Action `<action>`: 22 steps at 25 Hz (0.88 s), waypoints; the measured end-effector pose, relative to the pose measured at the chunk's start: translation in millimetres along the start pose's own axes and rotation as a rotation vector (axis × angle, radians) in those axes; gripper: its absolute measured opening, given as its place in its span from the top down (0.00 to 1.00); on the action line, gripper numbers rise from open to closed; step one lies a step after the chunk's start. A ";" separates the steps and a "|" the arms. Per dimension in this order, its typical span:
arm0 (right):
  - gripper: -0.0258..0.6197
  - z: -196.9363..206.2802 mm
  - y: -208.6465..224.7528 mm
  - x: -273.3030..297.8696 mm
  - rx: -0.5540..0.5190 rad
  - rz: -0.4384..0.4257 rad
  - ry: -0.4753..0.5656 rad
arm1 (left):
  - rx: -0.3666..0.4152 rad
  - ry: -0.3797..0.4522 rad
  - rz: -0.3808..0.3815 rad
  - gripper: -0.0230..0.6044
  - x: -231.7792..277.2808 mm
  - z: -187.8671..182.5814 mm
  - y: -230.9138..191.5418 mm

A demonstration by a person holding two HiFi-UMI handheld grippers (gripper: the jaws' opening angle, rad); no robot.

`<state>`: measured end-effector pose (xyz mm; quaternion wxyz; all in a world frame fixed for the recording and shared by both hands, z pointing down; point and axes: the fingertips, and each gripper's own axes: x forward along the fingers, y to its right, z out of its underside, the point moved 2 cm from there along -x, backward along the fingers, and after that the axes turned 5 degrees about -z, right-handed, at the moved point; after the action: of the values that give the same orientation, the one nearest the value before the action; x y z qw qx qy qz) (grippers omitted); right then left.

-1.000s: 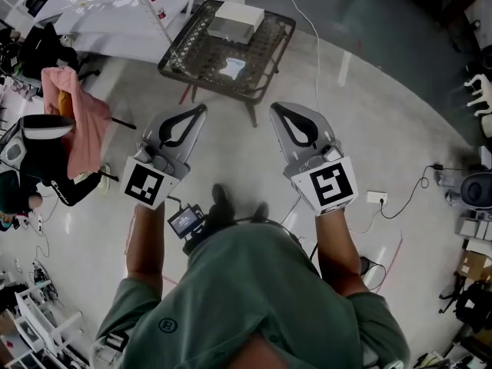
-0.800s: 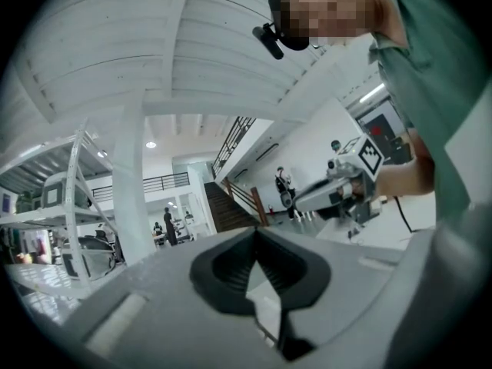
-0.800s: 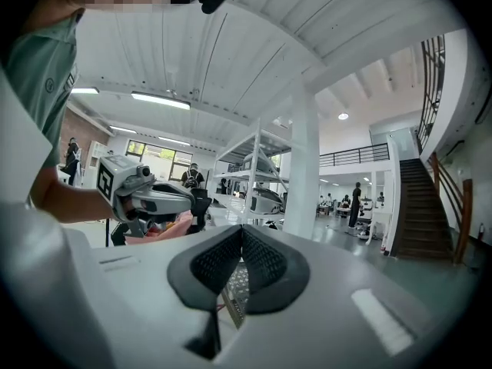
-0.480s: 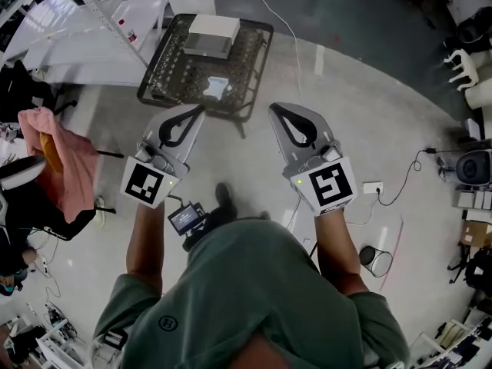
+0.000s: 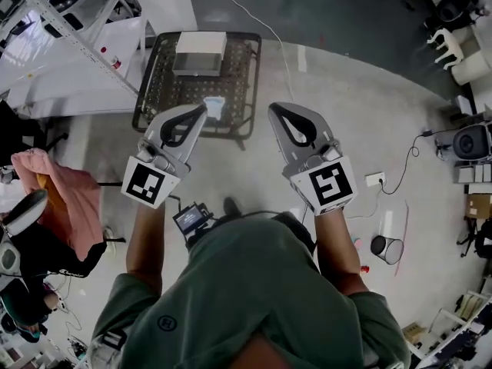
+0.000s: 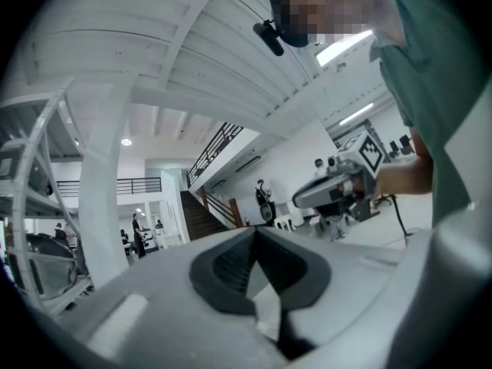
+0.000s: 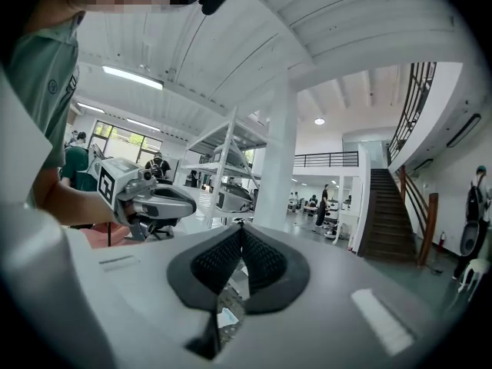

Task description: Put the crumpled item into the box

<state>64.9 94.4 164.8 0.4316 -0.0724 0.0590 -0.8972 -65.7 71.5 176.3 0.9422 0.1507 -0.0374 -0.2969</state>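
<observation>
**Item: crumpled item** [image 5: 214,106]. Small pale wad, white with a bluish cast; the material cannot be told from here. It lies on the near end of the table, toward the right-hand side, just beyond the tip of the left gripper in the head view and not touching it.

**Handling (judged).** Probably very light, soft and compressible, and not fragile. It should give under the pads and not resist them. It is likely to skid or roll if nudged from one side. It is best taken across its bulk, pads closing on the raised folds at the middle, and not by a loose edge that could tear or unfold.

**Support: table** [image 5: 161,91]. Dark, open-mesh top on thin legs. The pads could catch on the weave if brought in too low.

**Destination: box** [image 5: 200,51]. Pale, rectangular, at the far end of the same table, well apart from the wad. Whether its top is open cannot be told.

**Left gripper** [image 5: 204,108]. Clenched, pads meeting at the tips, nothing between them. It is held level and points toward the table.

**Right gripper** [image 5: 271,107]. Likewise closed tip to tip and empty. It is held beside the left one, over bare floor [image 5: 346,114].

**Status (judged).** Approach stage, with the wad not yet taken. The jaws must part before any grasp.

**Surroundings.** Pink cloth [image 5: 69,198] on a chair at the left; waste bin [image 5: 382,246] at the right.
</observation>
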 end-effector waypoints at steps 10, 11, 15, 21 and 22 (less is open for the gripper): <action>0.95 4.7 25.2 45.8 -0.005 -0.007 -0.023 | -0.031 0.007 -0.007 0.96 22.4 25.4 -42.4; 0.95 7.4 31.7 51.7 -0.003 -0.018 -0.022 | -0.030 -0.001 -0.012 0.96 28.0 29.3 -45.5; 0.95 19.8 52.5 78.1 -0.008 -0.089 -0.016 | -0.024 -0.021 -0.056 0.96 48.1 41.3 -60.2; 0.95 19.4 100.4 99.0 -0.007 -0.210 0.012 | -0.030 -0.080 -0.156 0.96 91.3 42.2 -74.6; 0.95 19.8 110.5 101.4 -0.007 -0.231 0.014 | -0.030 -0.088 -0.172 0.96 101.3 42.3 -76.5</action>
<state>90.6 -54.4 173.6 0.3246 -0.0740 0.0565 -0.9413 -31.3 -57.0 191.3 0.9129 0.1260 -0.0612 -0.3834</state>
